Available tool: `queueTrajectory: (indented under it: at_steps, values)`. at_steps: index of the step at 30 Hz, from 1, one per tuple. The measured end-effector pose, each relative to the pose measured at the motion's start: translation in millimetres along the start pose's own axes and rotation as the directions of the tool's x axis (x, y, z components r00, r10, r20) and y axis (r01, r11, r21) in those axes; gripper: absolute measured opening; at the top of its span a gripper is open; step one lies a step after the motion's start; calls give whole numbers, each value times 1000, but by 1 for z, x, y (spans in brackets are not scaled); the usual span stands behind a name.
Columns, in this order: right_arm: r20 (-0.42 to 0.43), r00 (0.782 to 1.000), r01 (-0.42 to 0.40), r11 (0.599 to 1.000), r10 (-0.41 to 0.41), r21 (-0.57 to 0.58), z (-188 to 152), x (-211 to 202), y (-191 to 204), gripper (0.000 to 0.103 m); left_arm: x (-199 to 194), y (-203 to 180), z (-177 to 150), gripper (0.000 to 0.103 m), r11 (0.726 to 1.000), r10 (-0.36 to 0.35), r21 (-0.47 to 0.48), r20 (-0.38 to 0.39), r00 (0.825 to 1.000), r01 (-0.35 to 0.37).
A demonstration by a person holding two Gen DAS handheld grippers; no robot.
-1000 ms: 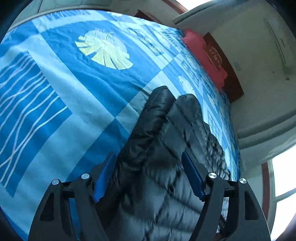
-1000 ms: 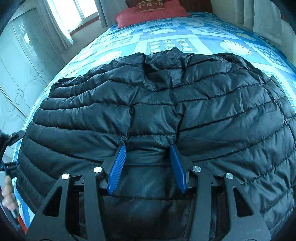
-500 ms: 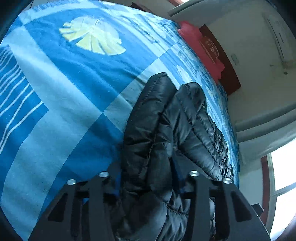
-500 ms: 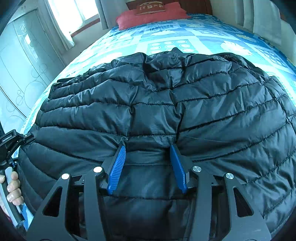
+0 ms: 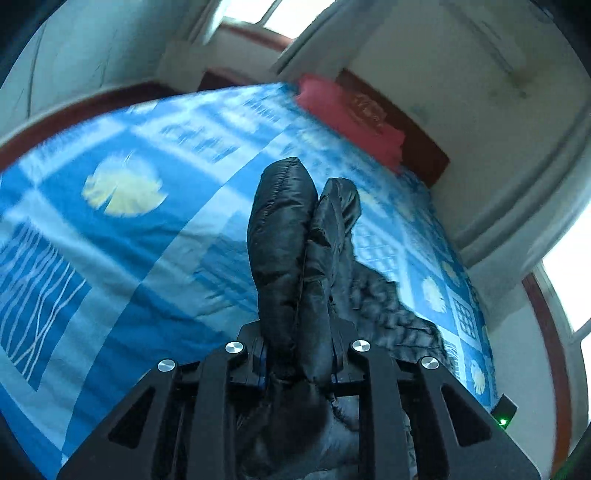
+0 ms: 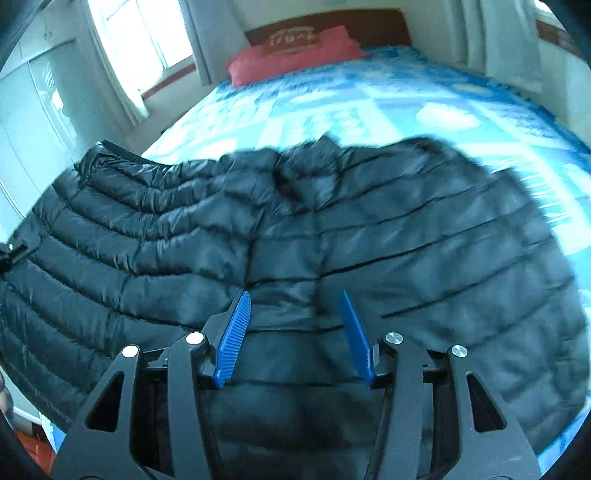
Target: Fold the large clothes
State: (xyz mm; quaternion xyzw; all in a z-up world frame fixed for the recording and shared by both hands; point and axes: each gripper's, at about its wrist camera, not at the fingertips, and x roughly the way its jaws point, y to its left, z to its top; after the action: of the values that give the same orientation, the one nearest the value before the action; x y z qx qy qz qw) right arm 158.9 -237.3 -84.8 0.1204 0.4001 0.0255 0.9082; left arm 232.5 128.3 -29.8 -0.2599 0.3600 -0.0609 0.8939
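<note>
A black quilted puffer jacket (image 6: pixel 406 240) lies spread on a blue patterned bedspread (image 6: pixel 369 103). My right gripper (image 6: pixel 293 295) is low at its near hem with a thick band of jacket filling the gap between the blue pads (image 6: pixel 236 332); its jaws are opening slightly. In the left wrist view my left gripper (image 5: pixel 299 350) is closing on a bunched edge of the jacket (image 5: pixel 280 229), which sticks up past the hidden fingers and hangs above the bedspread (image 5: pixel 110 258). That left gripper (image 6: pixel 11 251) shows at the far left edge of the right wrist view, holding the jacket's side raised.
A red pillow (image 6: pixel 295 55) and a dark wooden headboard (image 6: pixel 369 22) are at the far end of the bed. Windows with curtains (image 6: pixel 147 44) stand left of the bed, a wall with curtains on the right. The bed's edge runs close along the jacket's left side.
My left gripper closed on the jacket's edge and lifted it off the bed, rolling as it rose. The jacket's left side came up. My right gripper shifted a little with the hem.
</note>
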Motion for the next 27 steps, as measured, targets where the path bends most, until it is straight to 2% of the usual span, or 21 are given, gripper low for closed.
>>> queueTrajectory:
  at_steps: [1, 9, 13, 16, 20, 24, 27]
  values:
    - [17, 1000, 9, 1000, -9, 2, 1, -11, -10, 57, -3, -13, -1, 22, 1000, -4, 23, 10, 1000, 3]
    - [45, 996, 76, 995, -79, 71, -8, -64, -96, 58, -6, -131, -24, 22, 983, -47, 180, 42, 998, 38]
    - [44, 991, 121, 984, -128, 128, -14, -82, -145, 58, 12, -182, -47, 22, 963, -56, 263, 15, 998, 50]
    - [41, 987, 146, 975, -155, 167, -21, -93, -176, 58, 35, -219, -75, 22, 948, -63, 310, -35, 997, 71]
    - [37, 983, 167, 963, -178, 210, -31, -104, -207, 58, 71, -251, -115, 22, 927, -41, 368, -103, 994, 76]
    - [29, 981, 180, 952, -193, 249, -42, -112, -228, 58, 109, -265, -154, 22, 905, 10, 421, -157, 988, 58]
    - [14, 981, 184, 943, -196, 277, -49, -110, -243, 58, 124, -270, -173, 24, 889, 45, 457, -151, 988, 29]
